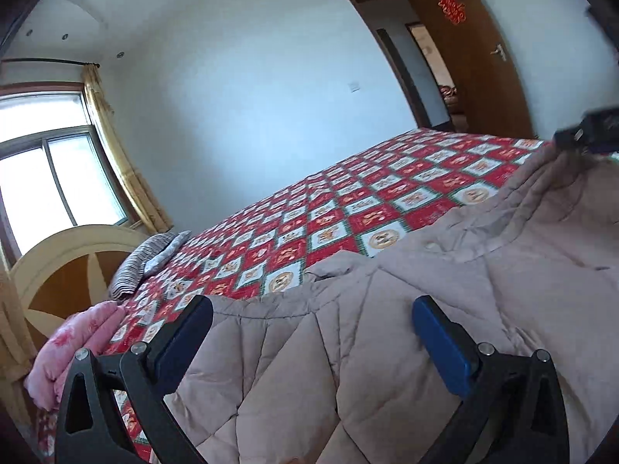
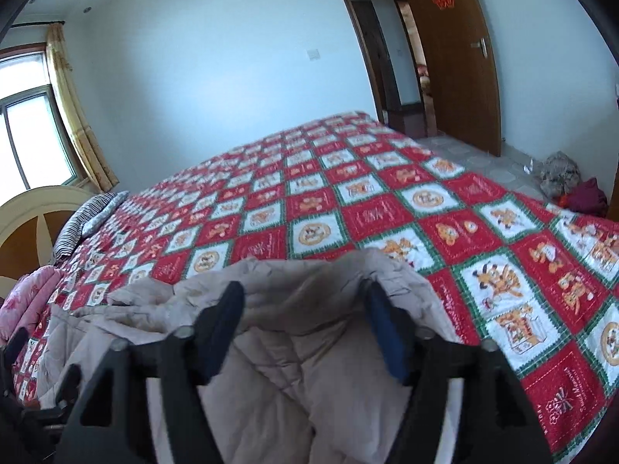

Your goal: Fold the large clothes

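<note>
Quilted coat [image 1: 387, 348] under gaping left tool [image 1: 313, 332]

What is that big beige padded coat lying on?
The padded coat lies on a bed covered by a red-and-white patterned bedspread. Whatever sits directly beneath the coat is covered.

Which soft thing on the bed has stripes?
The striped pillow by the headboard. The folded pink quilt beside it has flowers, and the beige padded coat near the grippers is plain.
</note>
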Tool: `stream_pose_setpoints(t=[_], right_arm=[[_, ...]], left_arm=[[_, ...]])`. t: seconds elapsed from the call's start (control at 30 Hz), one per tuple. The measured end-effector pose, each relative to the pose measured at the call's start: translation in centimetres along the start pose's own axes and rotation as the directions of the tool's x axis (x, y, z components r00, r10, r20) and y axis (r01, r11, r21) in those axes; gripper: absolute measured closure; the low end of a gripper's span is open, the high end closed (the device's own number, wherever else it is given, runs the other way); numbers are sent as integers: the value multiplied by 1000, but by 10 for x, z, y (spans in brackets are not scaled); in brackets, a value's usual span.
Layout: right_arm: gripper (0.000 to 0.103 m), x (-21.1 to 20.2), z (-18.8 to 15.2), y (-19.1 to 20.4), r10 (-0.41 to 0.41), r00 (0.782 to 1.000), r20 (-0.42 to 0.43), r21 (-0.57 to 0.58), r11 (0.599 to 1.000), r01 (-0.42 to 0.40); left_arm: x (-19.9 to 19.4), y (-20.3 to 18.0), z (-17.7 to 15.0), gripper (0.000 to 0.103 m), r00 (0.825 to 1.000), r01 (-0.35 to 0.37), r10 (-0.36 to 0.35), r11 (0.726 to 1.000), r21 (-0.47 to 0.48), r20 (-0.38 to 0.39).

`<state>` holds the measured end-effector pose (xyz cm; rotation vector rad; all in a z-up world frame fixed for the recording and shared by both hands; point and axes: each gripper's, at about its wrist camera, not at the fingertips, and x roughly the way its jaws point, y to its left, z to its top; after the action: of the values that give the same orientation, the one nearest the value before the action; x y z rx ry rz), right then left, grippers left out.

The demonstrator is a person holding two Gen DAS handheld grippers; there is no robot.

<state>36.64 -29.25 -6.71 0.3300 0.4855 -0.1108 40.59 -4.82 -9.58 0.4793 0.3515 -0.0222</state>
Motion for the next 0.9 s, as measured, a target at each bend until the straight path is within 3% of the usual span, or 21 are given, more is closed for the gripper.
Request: stream_pose_setpoints(t=[0.1, 0.2, 0.33, 0.43, 0.5, 0.63, 0.73, 0.9], right_arm=[[20, -36, -11, 22, 20, 993, 113, -95, 995, -9], [20, -35, -29, 55, 91, 992, 85, -242, 968, -68], [20, 0, -49, 85, 30, 999, 45, -409, 912, -9], [21, 32, -47, 76, -43, 999, -26, -386, 922, 30], [21, 47, -38, 66, -88, 996, -35, -360, 930, 69], [21, 79, -22, 56, -128, 988, -88, -339, 936, 91], [21, 94, -26, 51, -162, 982, -101, -353, 928, 117], [18, 107, -34, 46, -192, 974, -118, -342, 929, 142]], left_arm=[[34, 8, 2, 1, 995, -61, 54, 995, -82, -88], [57, 22, 6, 1, 985, -103, 76, 978, -181, -152], [90, 31, 1, 1, 968, -95, 30, 963, -251, -249], [100, 45, -4, 1, 956, -65, -36, 942, -330, -291], [100, 53, -2, 1, 961, -61, -40, 935, -351, -273], [117, 53, 4, 1, 961, -41, -57, 939, -341, -271], [143, 44, -2, 1, 949, -35, -71, 945, -324, -309], [158, 31, -7, 1, 949, -14, -86, 950, -313, -302]])
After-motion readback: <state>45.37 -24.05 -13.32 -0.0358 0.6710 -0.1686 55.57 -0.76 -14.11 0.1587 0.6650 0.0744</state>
